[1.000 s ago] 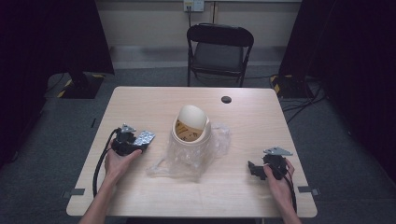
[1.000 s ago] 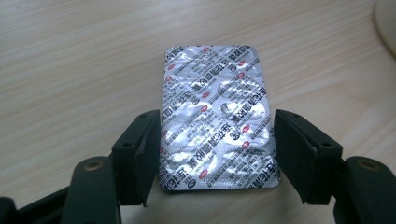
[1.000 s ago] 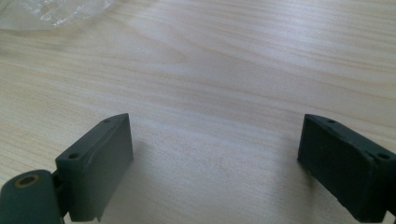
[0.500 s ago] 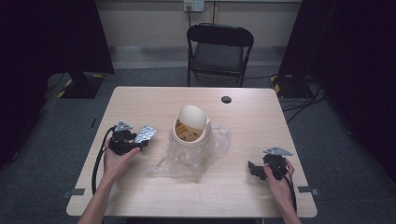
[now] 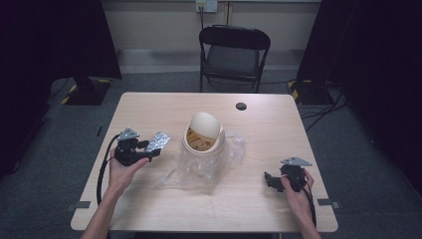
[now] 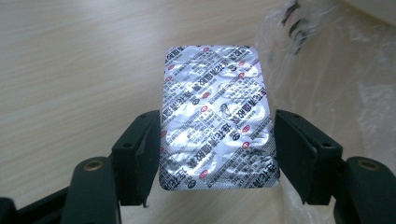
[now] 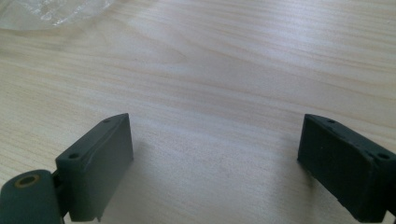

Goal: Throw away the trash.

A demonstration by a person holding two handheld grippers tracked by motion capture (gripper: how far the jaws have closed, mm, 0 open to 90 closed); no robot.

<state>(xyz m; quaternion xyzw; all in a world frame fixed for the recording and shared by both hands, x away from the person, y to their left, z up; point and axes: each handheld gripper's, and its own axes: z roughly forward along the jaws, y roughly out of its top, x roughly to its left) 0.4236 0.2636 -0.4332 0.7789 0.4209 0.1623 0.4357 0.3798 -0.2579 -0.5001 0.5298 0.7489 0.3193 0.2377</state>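
My left gripper (image 5: 149,148) is shut on a silver foil blister pack (image 6: 215,116), which it holds above the table at the left. The same blister pack (image 5: 158,141) points toward the small cream bin (image 5: 202,134) in the middle. That bin has a domed swing lid and stands inside a clear plastic bag (image 5: 204,164) spread on the wood. Both jaws press the pack's long edges in the left gripper view. My right gripper (image 5: 271,180) rests low at the table's right front, open, with bare wood between its fingers (image 7: 100,158).
A small black round object (image 5: 241,106) lies near the table's far edge (image 5: 199,94). A black folding chair (image 5: 234,55) stands beyond the table. Crinkled clear plastic (image 6: 341,70) fills the right side of the left gripper view.
My left gripper has lifted and shifted slightly away from the person with the blister pack in it. The right gripper has stayed put.
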